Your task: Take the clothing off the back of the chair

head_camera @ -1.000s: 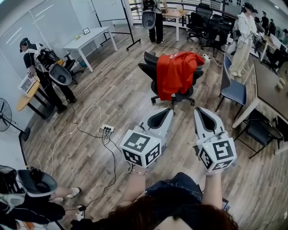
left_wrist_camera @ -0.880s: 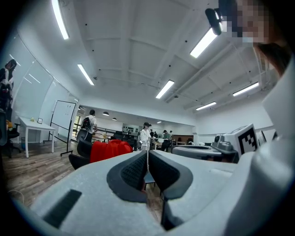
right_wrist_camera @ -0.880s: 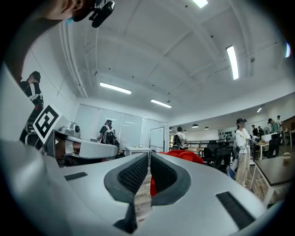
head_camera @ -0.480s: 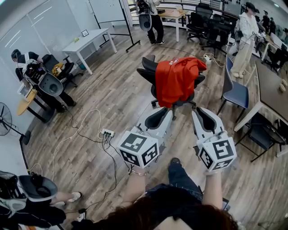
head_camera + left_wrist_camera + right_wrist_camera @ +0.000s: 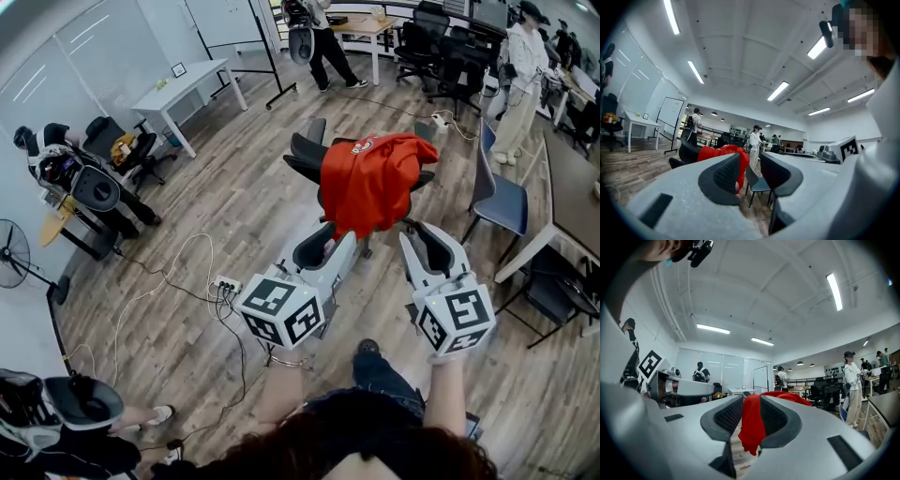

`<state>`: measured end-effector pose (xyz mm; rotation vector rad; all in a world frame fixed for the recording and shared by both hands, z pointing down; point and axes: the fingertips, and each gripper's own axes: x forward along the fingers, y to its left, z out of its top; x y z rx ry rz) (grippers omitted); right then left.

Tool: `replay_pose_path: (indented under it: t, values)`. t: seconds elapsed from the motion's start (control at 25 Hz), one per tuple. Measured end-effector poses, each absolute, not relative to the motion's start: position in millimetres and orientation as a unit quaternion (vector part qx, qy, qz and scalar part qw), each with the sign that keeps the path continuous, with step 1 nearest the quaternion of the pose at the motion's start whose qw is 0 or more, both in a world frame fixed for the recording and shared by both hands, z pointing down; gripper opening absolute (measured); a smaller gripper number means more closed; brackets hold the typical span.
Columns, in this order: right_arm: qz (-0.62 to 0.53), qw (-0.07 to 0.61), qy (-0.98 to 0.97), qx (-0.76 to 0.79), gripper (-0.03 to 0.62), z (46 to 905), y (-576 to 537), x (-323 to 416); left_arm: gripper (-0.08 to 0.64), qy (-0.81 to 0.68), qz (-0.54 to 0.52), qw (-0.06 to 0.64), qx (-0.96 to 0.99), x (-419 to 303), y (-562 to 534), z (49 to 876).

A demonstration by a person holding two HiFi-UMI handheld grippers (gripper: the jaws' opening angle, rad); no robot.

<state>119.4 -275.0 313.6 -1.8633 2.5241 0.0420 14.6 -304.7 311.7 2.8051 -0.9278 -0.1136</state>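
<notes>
garment: red garment (image 5: 370,183) draped over the back of the chair (image 5: 302,152), hanging down the side that faces you.
long axis: top of the chair back down toward its seat; lower hem is the end nearest you.
left tongs (image 5: 331,236): released, jaws opening, nothing between them; the chair back sits off-line past the left jaw.
right tongs (image 5: 428,238): released, jaws opening, nothing pinched; the garment shows in the gap, but ahead of the jaws, untouched.
nearer hand: roughly even; your right is the better lined up with the chair back.
hidden: chair seat and base are behind cloth and tongs. Far side of the drape unseen. Gap from tips to hem hard to judge.
</notes>
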Motion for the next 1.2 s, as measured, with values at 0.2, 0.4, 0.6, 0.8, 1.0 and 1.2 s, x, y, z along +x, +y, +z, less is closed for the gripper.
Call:
replay_pose_path:
  t: [0.2, 0.4, 0.6, 0.8, 1.0, 1.2]
  values:
    - [0.005, 0.001, 0.806, -0.592, 0.123, 315.0, -302.7, 133.9, 0.193, -0.326, -0.036, 0.108, 0.939, 15.7, -337.5, 314.7]
    - [-0.011, -0.007, 0.807, -0.590, 0.175, 328.7, -331.5, 150.8, 0.239, -0.340, -0.032, 0.125, 0.931, 18.3, -368.2, 326.9]
    - [-0.030, -0.020, 0.808, -0.588, 0.227, 344.0, -358.3, 163.3, 0.276, -0.350, -0.028, 0.149, 0.924, 19.5, -397.2, 339.3]
    - [-0.053, -0.031, 0.810, -0.583, 0.261, 359.4, -385.3, 173.3, 0.324, -0.355, -0.020, 0.168, 0.919, 24.5, -426.8, 352.1]
    - [-0.087, -0.046, 0.812, -0.575, 0.299, 384.5, -413.5, 179.8, 0.364, -0.362, -0.010, 0.189, 0.913, 29.5, -455.5, 371.8]
    - [-0.130, -0.063, 0.816, -0.560, 0.333, 412.9, -435.1, 181.8, 0.405, -0.342, 0.005, 0.224, 0.913, 41.0, -474.1, 392.7]
